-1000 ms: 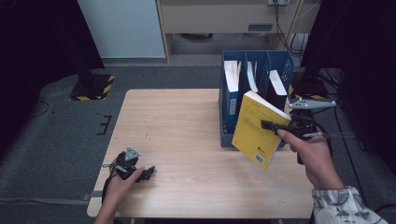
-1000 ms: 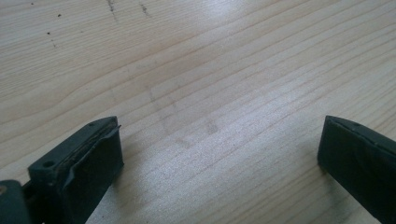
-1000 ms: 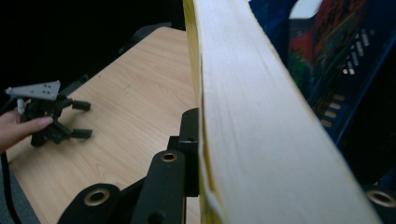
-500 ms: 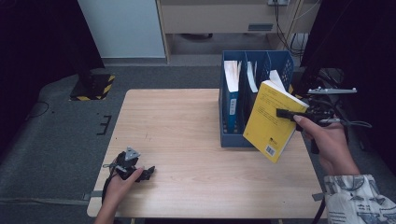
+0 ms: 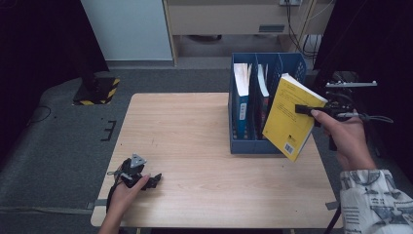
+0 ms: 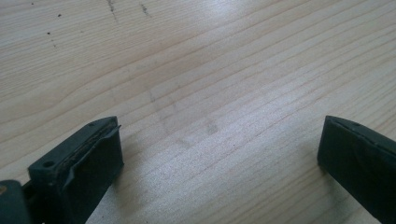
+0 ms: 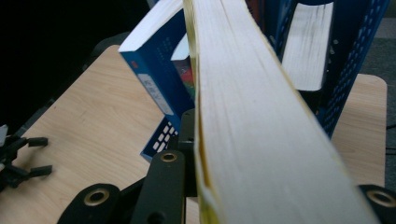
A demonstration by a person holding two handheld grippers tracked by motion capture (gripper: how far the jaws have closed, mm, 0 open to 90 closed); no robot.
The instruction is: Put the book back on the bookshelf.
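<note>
My right gripper (image 5: 300,108) is shut on a yellow book (image 5: 287,117) and holds it tilted in the air at the right front of a blue file rack (image 5: 267,146). In the right gripper view the book's pale page edge (image 7: 261,121) runs up between the jaws of that gripper (image 7: 275,186). The rack's left slots hold a blue book (image 5: 241,105) and another book (image 5: 263,97); its right slot looks empty. My left gripper (image 5: 155,179) rests on the table (image 5: 195,126) near the front left corner. Its jaws (image 6: 219,154) stand wide apart over bare wood.
The wooden table ends just right of the rack. Grey floor surrounds it, with a yellow-black striped base (image 5: 97,90) at the far left. Cables (image 5: 297,19) hang behind the rack. The left gripper (image 7: 18,158) appears far off in the right gripper view.
My right hand has carried the yellow book up and to the right, from in front of the rack to its right front corner. The left gripper has stayed put.
</note>
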